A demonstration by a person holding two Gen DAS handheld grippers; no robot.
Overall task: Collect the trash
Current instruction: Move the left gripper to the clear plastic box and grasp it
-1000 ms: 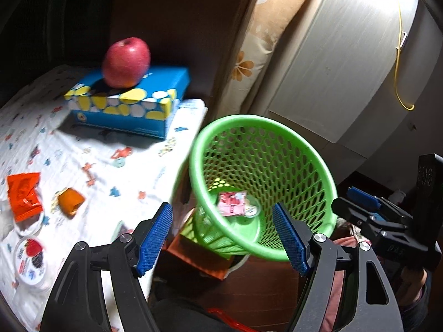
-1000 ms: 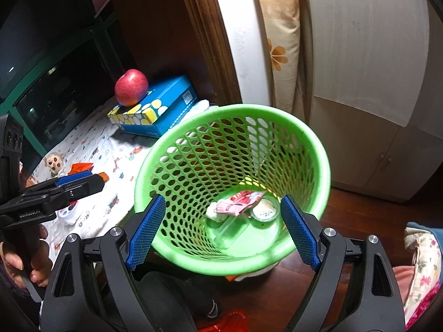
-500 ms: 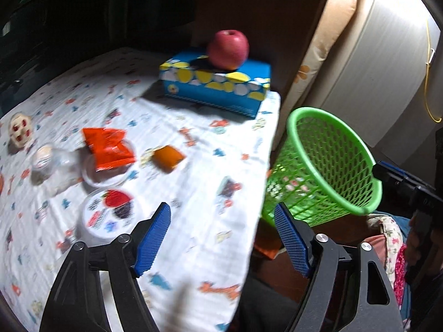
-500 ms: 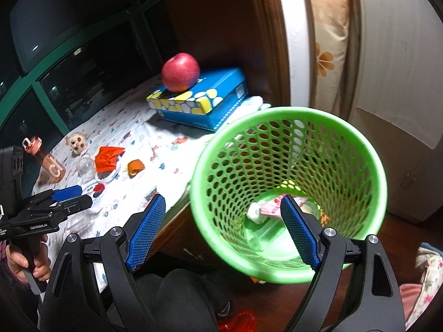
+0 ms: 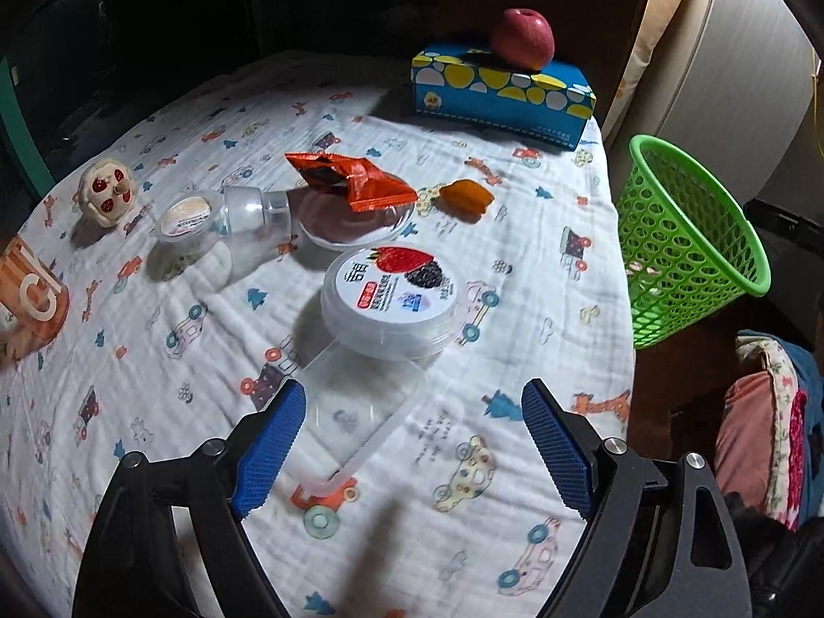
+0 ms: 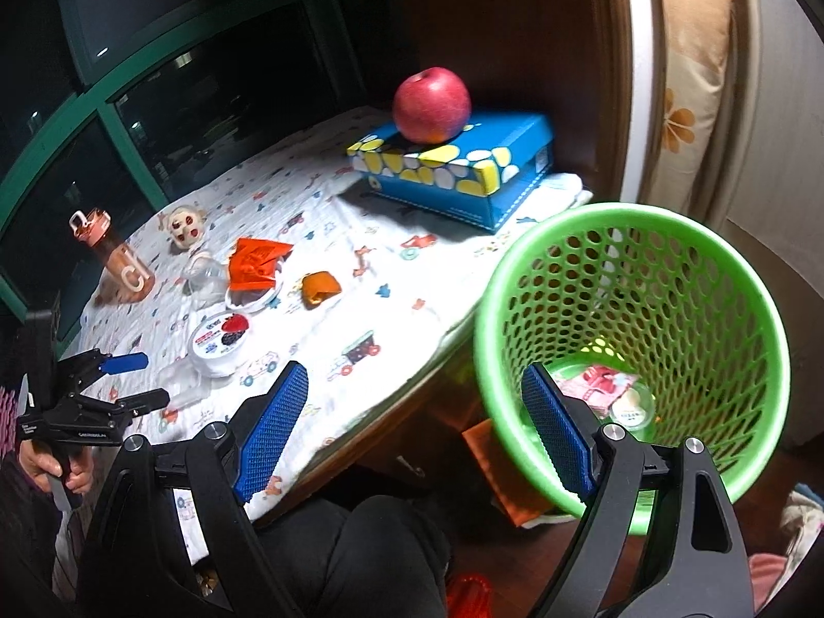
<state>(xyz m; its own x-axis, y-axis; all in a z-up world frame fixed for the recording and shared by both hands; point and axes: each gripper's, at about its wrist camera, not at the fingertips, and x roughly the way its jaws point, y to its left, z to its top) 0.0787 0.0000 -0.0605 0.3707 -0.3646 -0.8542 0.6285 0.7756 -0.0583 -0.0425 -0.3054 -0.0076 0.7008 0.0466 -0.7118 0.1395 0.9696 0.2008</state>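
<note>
Table (image 5: 463, 541): covered by a white cloth printed with small cars, it fills most of the left wrist view; its right edge drops to a dark floor beside the basket.
Basket (image 6: 633, 340): green mesh, standing just off the table's right edge, mouth open upward; a pink wrapper (image 6: 597, 383) and a small round lid lie at its bottom.
Tissue box (image 5: 499, 92): blue with yellow and white spots, at the far right corner, a red apple (image 5: 522, 38) resting on top.
Left claw (image 5: 407, 443): jaws opening above the near cloth, nothing gripped; a clear plastic tray (image 5: 360, 412) lies on the cloth between the blue pads.
Right claw (image 6: 412, 432): spread wide and empty, hanging over the gap between table edge and basket rim.
Yogurt tub (image 5: 394, 298): round, white, berry label, touching the tray's far end.
Orange wrapper (image 5: 350, 180): lying on a clear dish mid-table.
Clear bottle (image 5: 232, 216): on its side, left of the dish.
Orange scrap (image 5: 466, 195): alone, right of the dish, open cloth around it.
</note>
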